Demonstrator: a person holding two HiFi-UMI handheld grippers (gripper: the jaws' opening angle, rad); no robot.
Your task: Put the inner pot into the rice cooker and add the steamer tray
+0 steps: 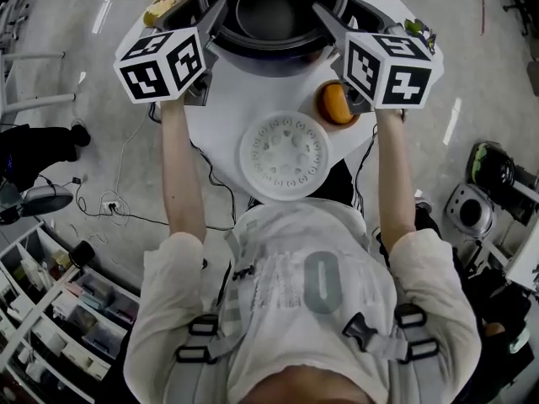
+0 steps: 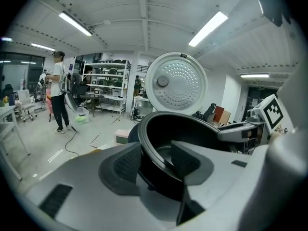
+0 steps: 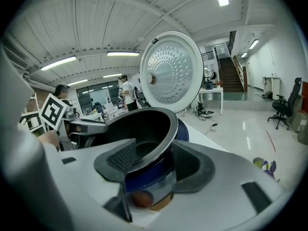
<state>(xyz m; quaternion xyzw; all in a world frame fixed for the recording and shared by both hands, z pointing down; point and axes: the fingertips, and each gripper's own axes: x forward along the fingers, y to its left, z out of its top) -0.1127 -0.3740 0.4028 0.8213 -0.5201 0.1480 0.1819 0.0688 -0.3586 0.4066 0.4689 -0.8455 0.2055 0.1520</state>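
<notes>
Holding the round black inner pot (image 1: pixel 274 11) by its rim from two opposite sides, I have it sitting down inside the dark blue rice cooker (image 3: pixel 185 129) at the far end of the white worktop (image 1: pixel 221 116). My left tool (image 2: pixel 156 160) is roughly half open and clamped across the rim on the pot's left side, with one ribbed pad outside the wall and the other inside. My right tool (image 3: pixel 151 160) straddles the rim on the other side at a slightly wider gap. Its inner pad lies against the rim, but the outer pad stands off the wall with the cooker's blue body showing in between, so it is not squeezing the pot. The cooker's round silvery lid (image 2: pixel 176 83), dotted with small holes, stands upright behind the pot. The white round perforated steamer tray (image 1: pixel 284 156) lies flat on the worktop between the cooker and me, apart from both tools. A small rounded orange thing (image 1: pixel 336 103) sits just right of the tray, under my right tool. I cannot tell what it is.
</notes>
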